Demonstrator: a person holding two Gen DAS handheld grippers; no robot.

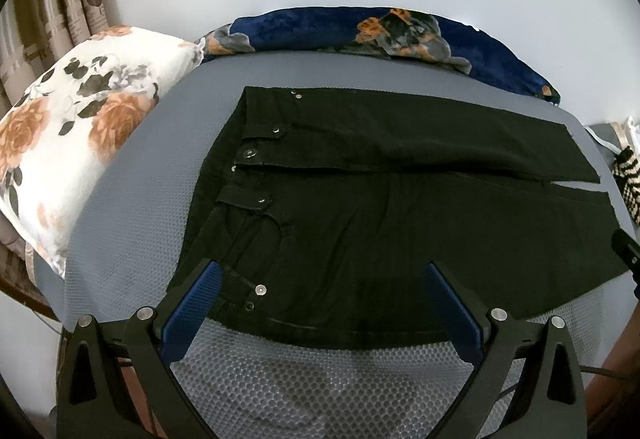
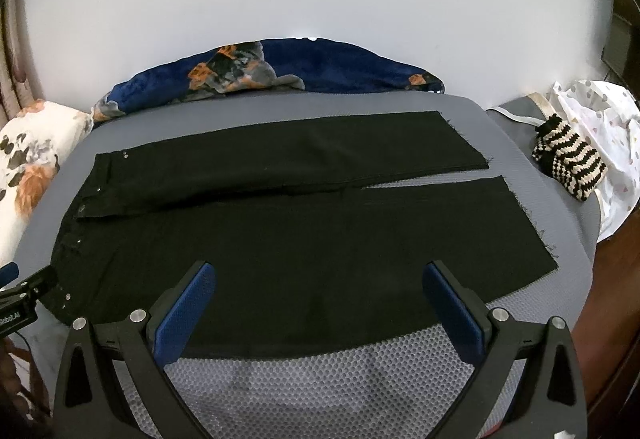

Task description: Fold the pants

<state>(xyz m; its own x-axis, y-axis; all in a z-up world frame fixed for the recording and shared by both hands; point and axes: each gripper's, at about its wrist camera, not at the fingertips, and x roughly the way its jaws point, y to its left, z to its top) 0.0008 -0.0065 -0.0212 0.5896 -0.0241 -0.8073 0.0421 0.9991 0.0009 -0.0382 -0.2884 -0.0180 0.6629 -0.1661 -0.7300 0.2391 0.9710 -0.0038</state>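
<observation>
The black pants (image 1: 360, 207) lie flat on the grey mesh-covered bed (image 1: 132, 167), waistband toward the floral pillow (image 1: 76, 119), the two legs side by side and running toward the striped knitted pouch (image 2: 568, 163). The left tongs (image 1: 320, 291) stand released, blue pads spread wide over the near edge by the waistband and pocket rivets. The right tongs (image 2: 316, 291) are likewise released, hovering over the near leg; whether either pad touches the cloth is hard to tell. A dark blue blanket (image 2: 280, 67) lies bunched along the far side.
</observation>
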